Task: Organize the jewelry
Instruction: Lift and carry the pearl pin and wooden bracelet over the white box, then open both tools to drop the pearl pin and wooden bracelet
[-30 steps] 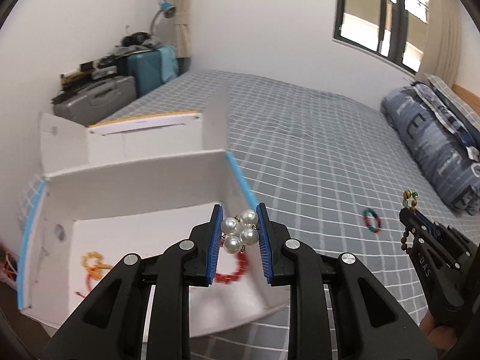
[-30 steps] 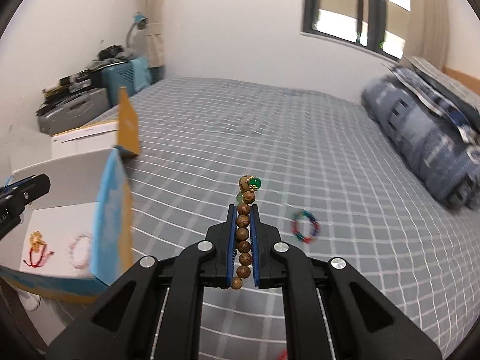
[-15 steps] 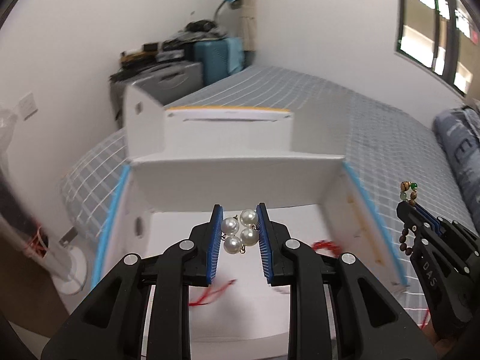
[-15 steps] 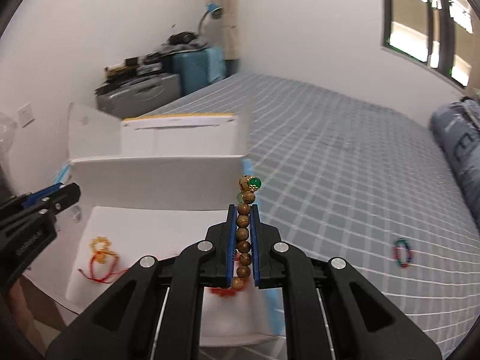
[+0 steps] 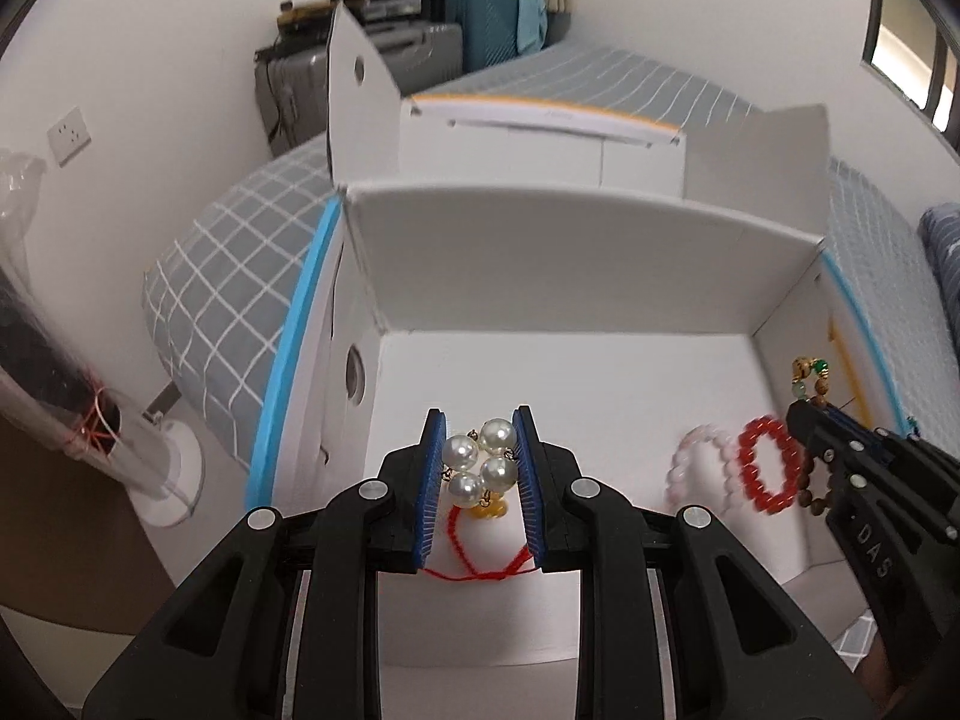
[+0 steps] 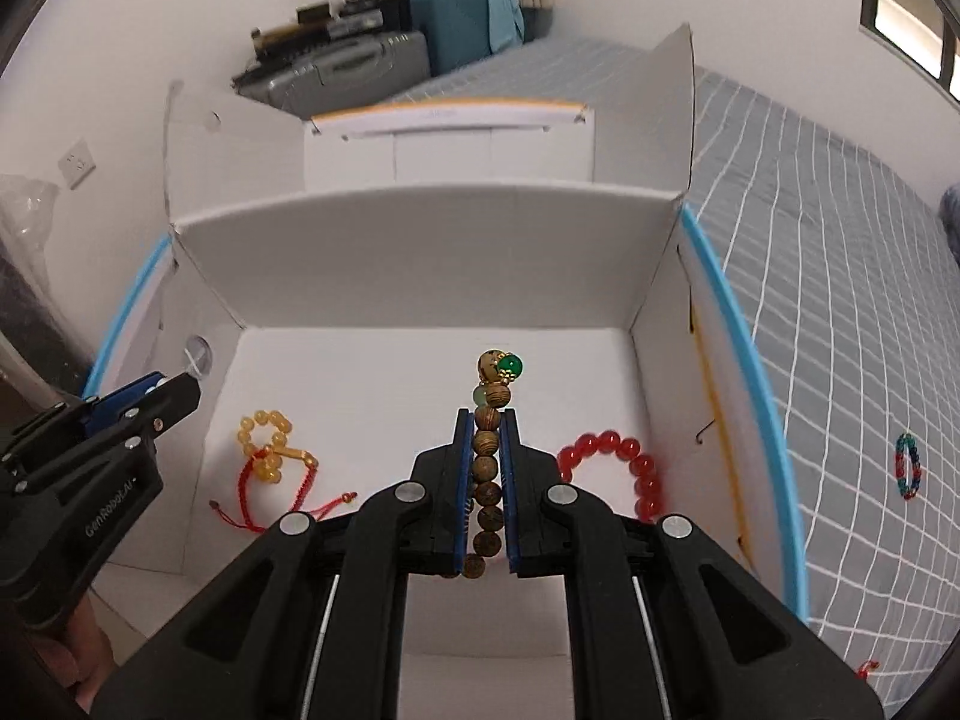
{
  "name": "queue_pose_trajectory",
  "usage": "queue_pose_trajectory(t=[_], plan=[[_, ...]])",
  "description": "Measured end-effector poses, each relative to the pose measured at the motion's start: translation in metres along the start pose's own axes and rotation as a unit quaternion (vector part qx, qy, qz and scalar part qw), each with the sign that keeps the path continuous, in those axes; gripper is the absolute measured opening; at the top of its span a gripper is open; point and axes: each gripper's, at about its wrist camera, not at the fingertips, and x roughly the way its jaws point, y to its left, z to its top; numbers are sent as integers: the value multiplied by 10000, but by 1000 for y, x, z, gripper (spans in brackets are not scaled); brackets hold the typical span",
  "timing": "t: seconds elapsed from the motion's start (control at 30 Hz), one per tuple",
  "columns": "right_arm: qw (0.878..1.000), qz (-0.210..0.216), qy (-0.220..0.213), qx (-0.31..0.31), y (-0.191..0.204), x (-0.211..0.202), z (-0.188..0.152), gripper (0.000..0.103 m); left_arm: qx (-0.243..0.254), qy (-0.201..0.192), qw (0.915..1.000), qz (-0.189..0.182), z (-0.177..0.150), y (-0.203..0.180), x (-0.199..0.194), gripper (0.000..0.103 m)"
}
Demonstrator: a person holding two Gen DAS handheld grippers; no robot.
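My left gripper (image 5: 478, 426) is shut on a pearl bracelet (image 5: 480, 461) and holds it above the floor of the open white box (image 5: 576, 240). My right gripper (image 6: 485, 420) is shut on a wooden bead bracelet (image 6: 487, 468) with a green bead on top, also over the box (image 6: 420, 228). In the box lie a red bead bracelet (image 6: 624, 468), a yellow bead bracelet on red cord (image 6: 270, 444) and a pale pink bracelet (image 5: 699, 468). The right gripper shows at the right of the left wrist view (image 5: 807, 414); the left gripper shows at the left of the right wrist view (image 6: 174, 390).
The box stands on a bed with a grey checked cover (image 6: 828, 252). A multicoloured bracelet (image 6: 907, 465) lies on the cover right of the box. The box's raised flaps (image 5: 354, 78) stand behind. Suitcases (image 6: 372, 60) are against the far wall.
Both grippers have moved left from over the bed to above the box and lower toward its floor, each still holding its bracelet.
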Motion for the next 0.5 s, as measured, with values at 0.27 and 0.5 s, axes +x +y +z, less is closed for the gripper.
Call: queue_pose_trajectory(t=[0.27,0.5], plan=[[9994,-31,333,66,2,17,-4,8,-20,329,9994,49,-1,5,12,23],[9992,-9,402,55,2,12,-6,21,74,226,9996,146,-1,-4,3,39]])
